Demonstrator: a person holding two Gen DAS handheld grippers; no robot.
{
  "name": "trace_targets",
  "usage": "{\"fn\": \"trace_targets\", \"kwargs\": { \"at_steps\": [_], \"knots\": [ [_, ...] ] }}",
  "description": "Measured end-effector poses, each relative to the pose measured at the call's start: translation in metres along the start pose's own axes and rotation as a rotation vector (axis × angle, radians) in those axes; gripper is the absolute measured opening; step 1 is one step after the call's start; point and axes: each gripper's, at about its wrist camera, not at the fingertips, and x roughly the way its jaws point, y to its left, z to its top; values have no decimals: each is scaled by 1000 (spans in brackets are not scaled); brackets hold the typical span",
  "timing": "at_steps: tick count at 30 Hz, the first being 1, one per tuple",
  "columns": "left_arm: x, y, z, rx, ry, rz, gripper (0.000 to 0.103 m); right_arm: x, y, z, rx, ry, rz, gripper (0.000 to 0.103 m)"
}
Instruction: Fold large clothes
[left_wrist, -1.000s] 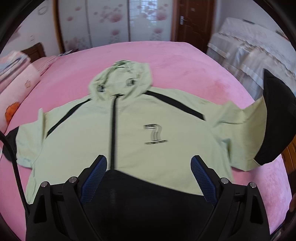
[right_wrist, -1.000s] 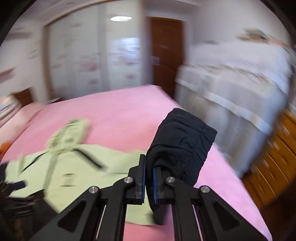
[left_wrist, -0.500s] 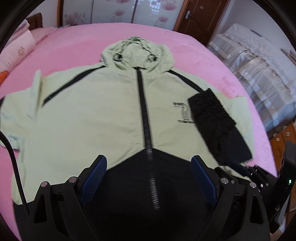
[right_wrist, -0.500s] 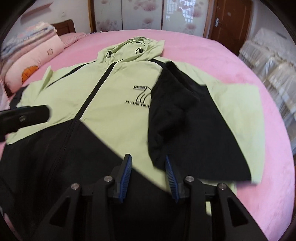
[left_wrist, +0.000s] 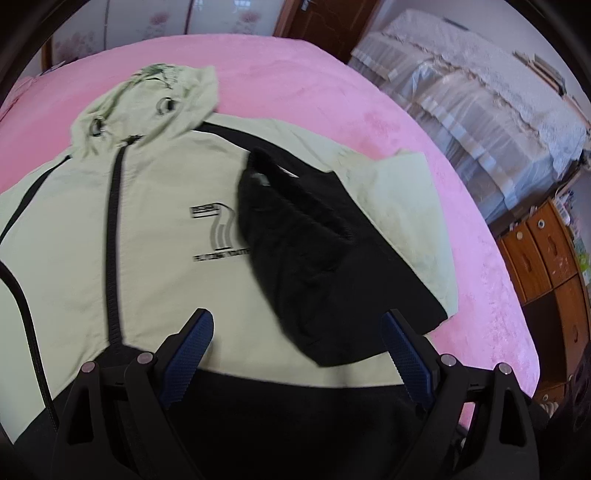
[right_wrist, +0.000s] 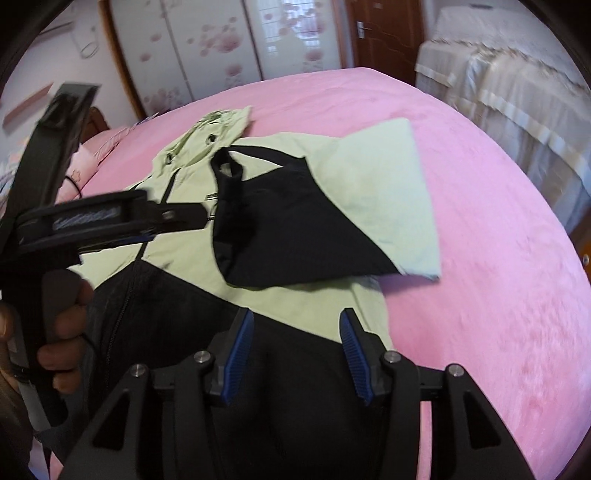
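A light green hooded jacket with a black hem and black sleeve ends lies face up, zipped, on the pink bed. Its right-hand sleeve is folded in across the chest, the black cuff end beside the printed logo. My left gripper hovers open over the lower chest, nothing between its fingers. In the right wrist view the same folded sleeve lies flat on the jacket. My right gripper is above the black hem, its jaws opening and empty. A hand holds the left tool at the left edge.
Covered furniture stands right of the bed, with wooden drawers nearer. Flowered wardrobe doors and a brown door line the far wall. A pink pillow lies at the bed's far left. Bare pink bedding lies right of the jacket.
The right gripper held the black sleeve end up, laid it across the chest, let go and opened. Both grippers have sunk toward the jacket; the left view swung right.
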Motion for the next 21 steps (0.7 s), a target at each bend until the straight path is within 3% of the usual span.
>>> {"fn": "trace_targets", "kwargs": {
  "at_steps": [6,7,8,9,10,13,17,21],
  "knots": [
    [36,-25,11,80,55,173,91,6,-12,-10,15,26,-27,49],
    [38,-25,12,81,49,188,79,6,-14,-11,17,29,-32,49],
    [38,-25,13,86,38,190,60,7,-16,-12,20,32,-37,49],
    [40,-25,15,100,53,203,13,7,-18,-12,24,33,-40,49],
    [43,-22,19,102,86,225,8,7,-21,-12,29,35,-44,49],
    [25,-10,32,80,42,217,5,9,-30,-10,43,37,-65,49],
    [-32,5,66,110,-123,270,5,12,-44,-3,69,34,-83,49],
    [-87,45,91,72,-263,341,5,13,-48,7,77,19,-103,49]
  ]
}}
